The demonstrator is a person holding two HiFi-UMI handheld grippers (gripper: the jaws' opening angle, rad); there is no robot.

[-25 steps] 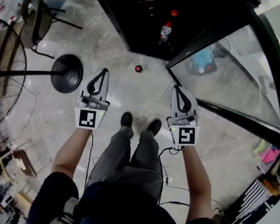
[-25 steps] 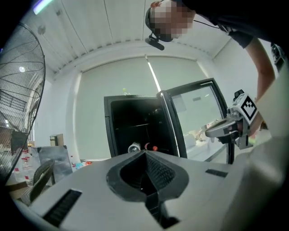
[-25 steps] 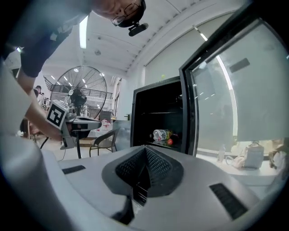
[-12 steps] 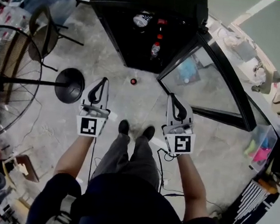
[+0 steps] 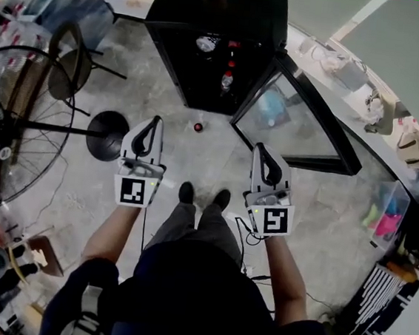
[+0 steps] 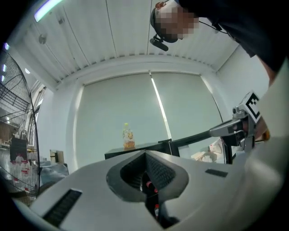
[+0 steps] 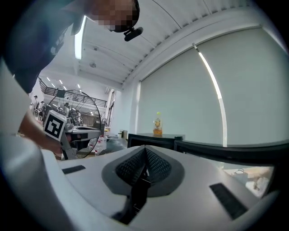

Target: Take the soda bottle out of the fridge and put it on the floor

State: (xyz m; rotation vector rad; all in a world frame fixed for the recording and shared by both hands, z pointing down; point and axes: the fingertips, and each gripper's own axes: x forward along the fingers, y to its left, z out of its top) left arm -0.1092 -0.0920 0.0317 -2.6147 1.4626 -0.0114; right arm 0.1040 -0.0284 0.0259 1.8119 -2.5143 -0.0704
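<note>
Standing fan [image 5: 3,150], left edge, wire grille facing up. Its round black base [image 5: 109,135], left of centre. Black chair [image 5: 65,66], upper left. Loose cable [image 5: 248,255], lower centre. Clear bin [image 5: 385,211] holding pink and green items, right edge. Yellow-capped bottle [image 6: 128,136], upright, centre.

Glossy stone floor [image 5: 204,159], glass fridge door [image 5: 292,123]

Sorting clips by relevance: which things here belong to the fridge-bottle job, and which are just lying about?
Job: fridge, its open glass door, bottles inside, red-capped bottle on floor, left claw, right claw.
Lying about: standing fan, chair, yellow-capped bottle atop fridge.
</note>
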